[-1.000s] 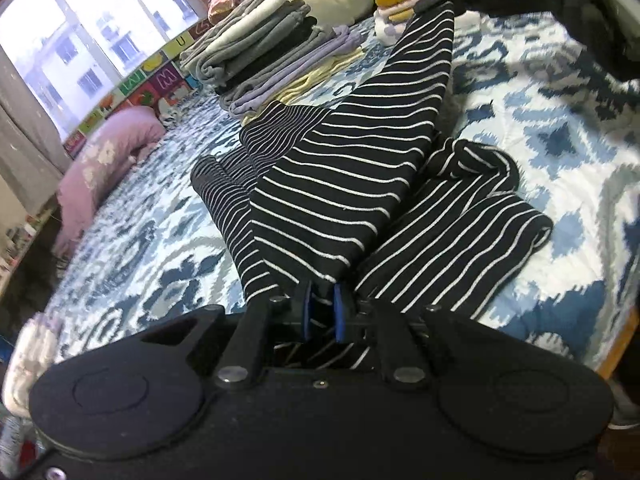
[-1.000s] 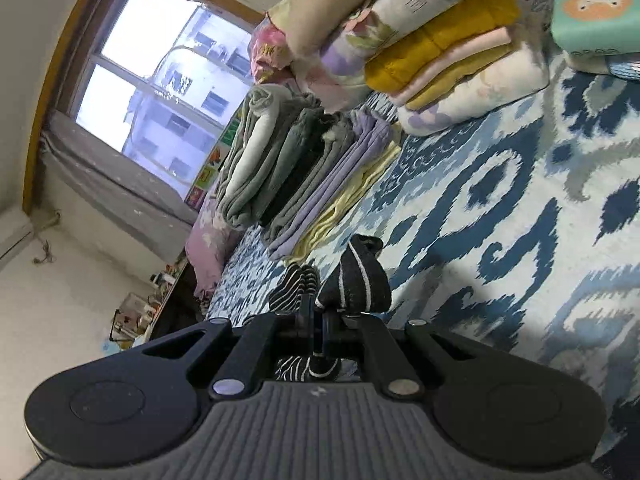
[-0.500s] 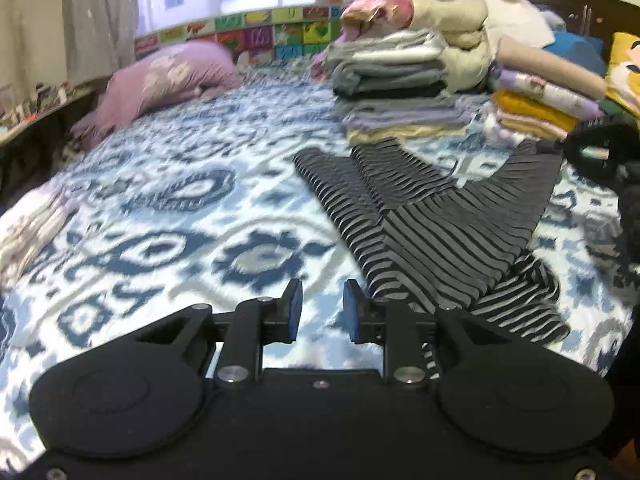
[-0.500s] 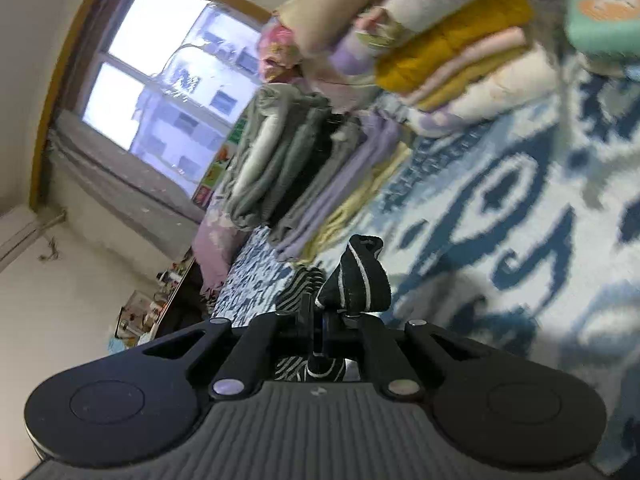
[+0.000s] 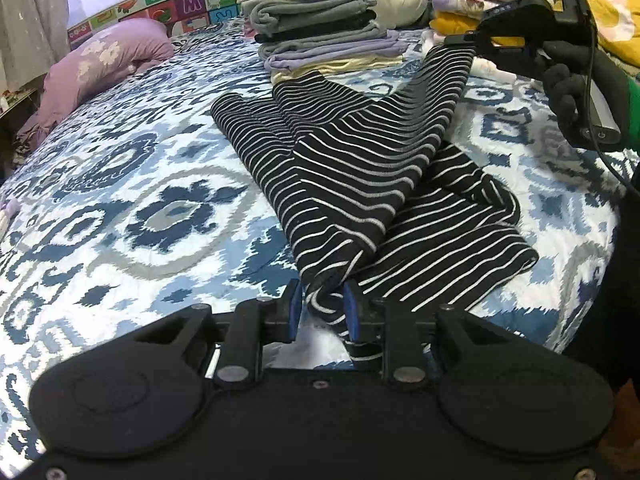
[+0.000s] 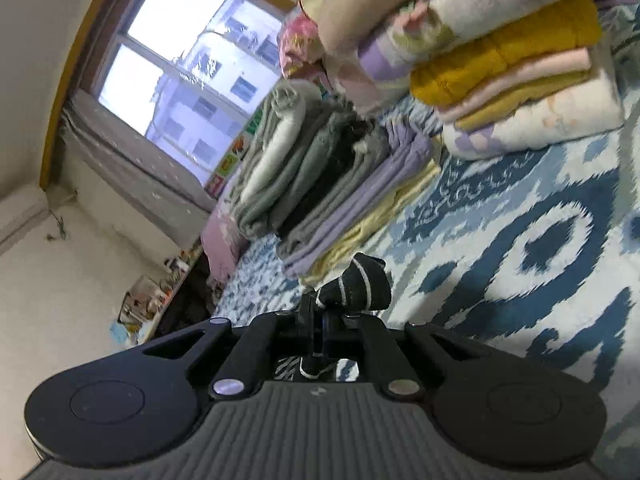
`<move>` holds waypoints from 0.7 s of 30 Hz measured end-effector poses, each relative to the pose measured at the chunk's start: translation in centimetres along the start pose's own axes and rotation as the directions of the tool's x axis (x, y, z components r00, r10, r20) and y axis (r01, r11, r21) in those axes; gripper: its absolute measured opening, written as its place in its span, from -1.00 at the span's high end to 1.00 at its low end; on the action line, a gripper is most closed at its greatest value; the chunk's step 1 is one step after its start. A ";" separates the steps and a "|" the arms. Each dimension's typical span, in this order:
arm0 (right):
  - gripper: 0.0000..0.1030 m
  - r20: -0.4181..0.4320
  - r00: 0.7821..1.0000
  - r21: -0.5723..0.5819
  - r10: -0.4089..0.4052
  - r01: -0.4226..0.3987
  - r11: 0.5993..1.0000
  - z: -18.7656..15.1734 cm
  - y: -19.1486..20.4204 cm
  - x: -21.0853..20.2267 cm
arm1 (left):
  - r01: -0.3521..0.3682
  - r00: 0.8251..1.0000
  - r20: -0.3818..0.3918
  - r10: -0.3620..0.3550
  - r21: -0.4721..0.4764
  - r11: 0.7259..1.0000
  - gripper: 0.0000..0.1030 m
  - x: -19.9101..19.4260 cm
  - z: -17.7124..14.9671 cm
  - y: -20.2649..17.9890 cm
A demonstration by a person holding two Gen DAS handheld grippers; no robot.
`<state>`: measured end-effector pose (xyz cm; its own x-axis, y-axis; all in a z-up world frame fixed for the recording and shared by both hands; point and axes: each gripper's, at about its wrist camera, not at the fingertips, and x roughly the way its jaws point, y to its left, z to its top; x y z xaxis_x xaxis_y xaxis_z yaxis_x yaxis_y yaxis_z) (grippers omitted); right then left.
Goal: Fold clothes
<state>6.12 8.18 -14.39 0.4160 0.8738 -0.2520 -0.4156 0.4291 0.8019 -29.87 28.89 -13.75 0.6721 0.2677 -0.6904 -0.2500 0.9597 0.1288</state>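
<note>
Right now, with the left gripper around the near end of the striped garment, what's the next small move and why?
Probably close the left gripper on the striped garment. Its fingers stand apart with the near end bunched between them, while the right gripper already pinches the far end, lifted off the bed. Both ends need holding before folding.

Striped garment [image 5: 360, 168]: soft knit cloth, matt, black with thin white lines.
Bedspread [image 5: 120, 208]: quilted cloth, matt, blue-and-white print.
Left gripper [image 5: 320, 310]: matt black plastic, blue pads, metal pivot screws.
Folded pile [image 6: 320, 184]: soft matt cloth.
</note>
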 end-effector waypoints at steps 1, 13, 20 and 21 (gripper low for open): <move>0.89 -0.012 1.000 0.000 -0.001 0.001 1.000 -0.2 0.0 0.1 | -0.004 1.000 -0.009 0.004 0.018 1.000 0.56 0.1 -0.1 -0.4; 0.89 -0.116 0.993 0.004 -0.016 0.017 1.000 -2.5 0.3 0.2 | -0.035 0.996 0.074 0.046 -0.152 0.988 0.43 -0.1 5.2 4.7; 0.89 -0.134 0.991 0.015 -0.008 0.010 1.000 -2.9 0.4 0.5 | 0.017 0.997 0.072 0.013 -0.393 0.919 0.43 8.0 9.5 8.4; 0.89 -0.137 0.991 0.012 -0.006 0.008 1.000 -2.9 0.5 0.6 | 0.022 0.998 0.070 0.008 -0.422 0.906 0.43 9.0 10.1 8.8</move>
<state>3.82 9.58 -15.72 0.3037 0.8943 -0.3286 -0.4028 0.4331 0.8064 -18.99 40.64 -11.67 0.7171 0.2804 -0.6381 -0.5055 0.8396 -0.1991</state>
